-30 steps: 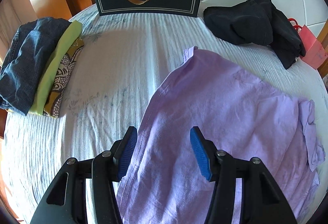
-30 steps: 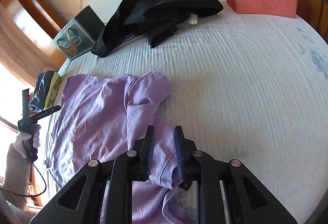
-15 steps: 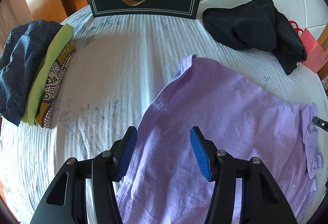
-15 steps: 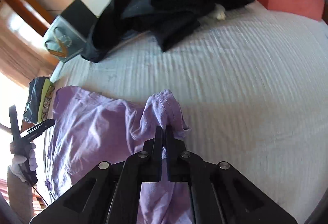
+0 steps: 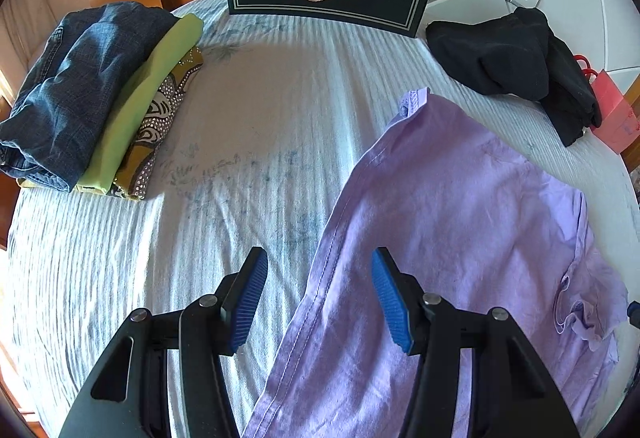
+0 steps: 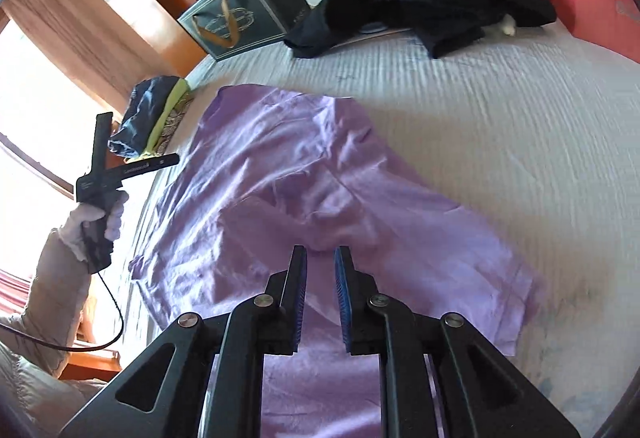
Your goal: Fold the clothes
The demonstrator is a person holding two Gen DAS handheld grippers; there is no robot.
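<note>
Left tool (image 5: 316, 298) gaping wide, empty, straddling the hem, likely readying a pinch | right tool (image 6: 320, 284) narrowly parted, gripping nothing (cloth just ahead of its tips) | crumpled lilac cotton shirt (image 6: 304, 197) spread on the white ribbed bed (image 5: 260, 109), one side flopped inward, creased | stack of folded denim, green and patterned clothes (image 5: 96, 97) far left of left tool.

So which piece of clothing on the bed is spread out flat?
The purple shirt, lying open under both grippers. The jeans and green top are folded in a stack; the black clothes sit heaped.
</note>
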